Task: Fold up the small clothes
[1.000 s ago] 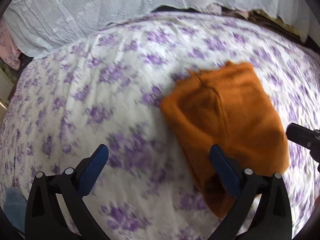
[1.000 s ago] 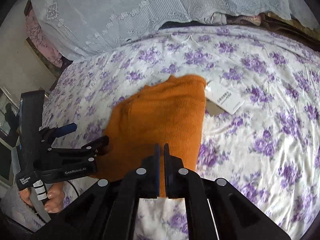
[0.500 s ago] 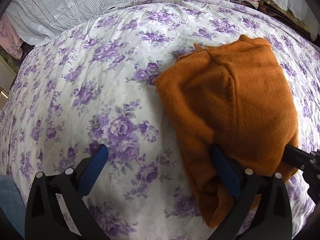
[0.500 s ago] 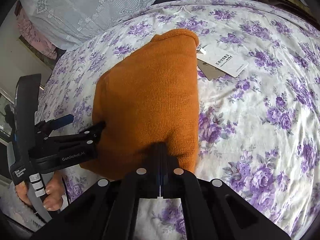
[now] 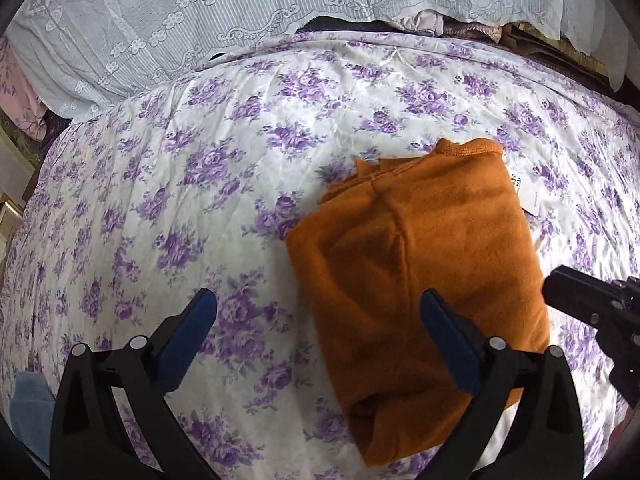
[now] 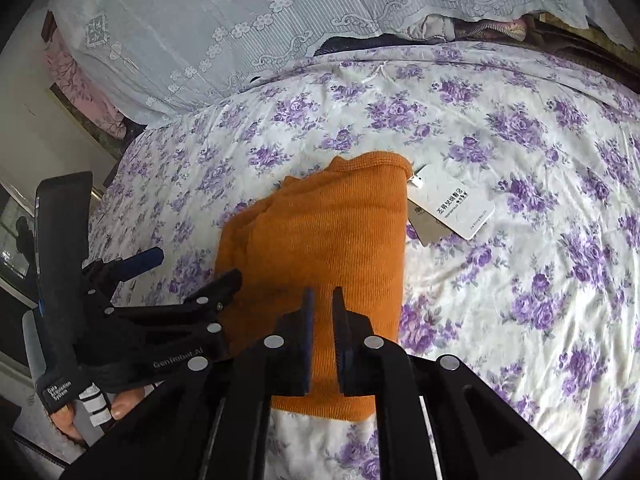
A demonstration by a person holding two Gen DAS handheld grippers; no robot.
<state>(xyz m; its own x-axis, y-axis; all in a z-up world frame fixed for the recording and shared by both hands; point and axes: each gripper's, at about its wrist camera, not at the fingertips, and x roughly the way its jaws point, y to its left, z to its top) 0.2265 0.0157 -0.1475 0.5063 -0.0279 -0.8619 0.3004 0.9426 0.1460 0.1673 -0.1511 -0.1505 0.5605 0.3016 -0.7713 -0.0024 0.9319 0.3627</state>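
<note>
Orange sweater (image 6: 328, 248) lay folded on the flowery bedsheet (image 6: 500, 288). Left gripper (image 5: 316, 320) was spread wide, empty; right gripper (image 6: 321, 300) had just cracked apart, gripping nothing.

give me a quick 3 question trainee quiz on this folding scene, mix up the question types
1. True or false: the orange garment lies folded on the flowered bedsheet.
2. Multiple choice: where is the white hang tag in the right wrist view? A) on the garment's right side, at its far end B) under the left gripper C) between the right gripper's fingers
3. Fill in: the left gripper's jaws stand wide ____, holding nothing.

Key
1. True.
2. A. The tag rests on the sheet beside the garment.
3. Open. The right gripper has just been opening; a narrow gap shows, and its pads do not pinch the garment.
</note>
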